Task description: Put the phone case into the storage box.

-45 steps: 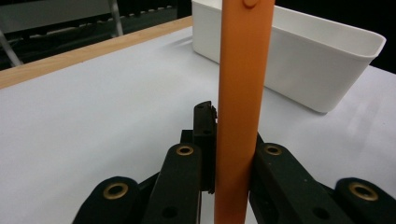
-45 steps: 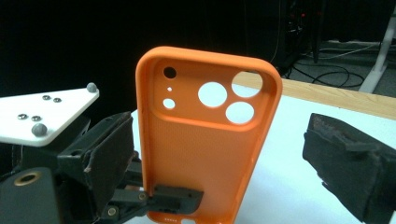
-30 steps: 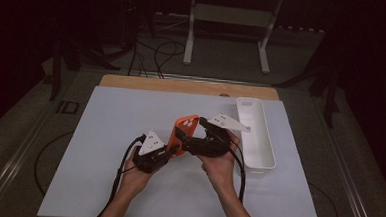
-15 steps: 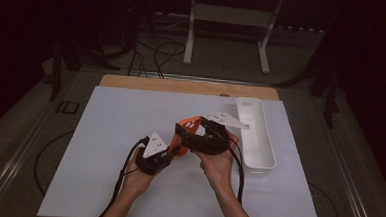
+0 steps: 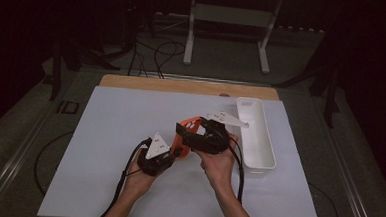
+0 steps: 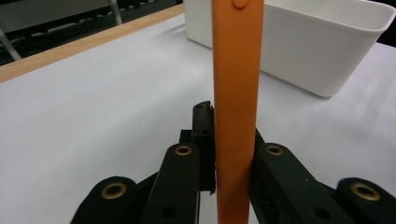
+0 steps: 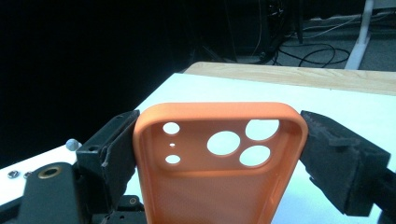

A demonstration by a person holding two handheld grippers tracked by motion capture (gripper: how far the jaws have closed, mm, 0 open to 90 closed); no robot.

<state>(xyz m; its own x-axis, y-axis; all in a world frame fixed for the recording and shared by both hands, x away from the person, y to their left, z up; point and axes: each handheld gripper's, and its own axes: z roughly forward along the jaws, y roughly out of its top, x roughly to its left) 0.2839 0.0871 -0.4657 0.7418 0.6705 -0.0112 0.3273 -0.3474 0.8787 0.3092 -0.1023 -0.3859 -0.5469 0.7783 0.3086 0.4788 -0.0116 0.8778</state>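
An orange phone case (image 5: 189,126) is held above the white mat, near the middle of the table. My left gripper (image 5: 177,152) is shut on its lower edge; in the left gripper view the case (image 6: 236,84) stands edge-on between the black jaws of that gripper (image 6: 232,140). My right gripper (image 5: 192,136) clamps the case across its width. In the right gripper view the case's inside and camera holes (image 7: 219,182) face me, with the right gripper (image 7: 222,126) pressing foam pads (image 7: 116,149) against both sides.
A long white tray (image 5: 268,152) lies just right of the hands, also seen as the white tray (image 6: 322,51) behind the case. The white mat (image 5: 104,134) covers the table, with a wooden strip (image 5: 182,85) at its far edge. Stands and cables sit beyond.
Both hands and the case drifted slightly toward the near edge, and the left gripper closed in a little to the right. Both grips on the case are unchanged.
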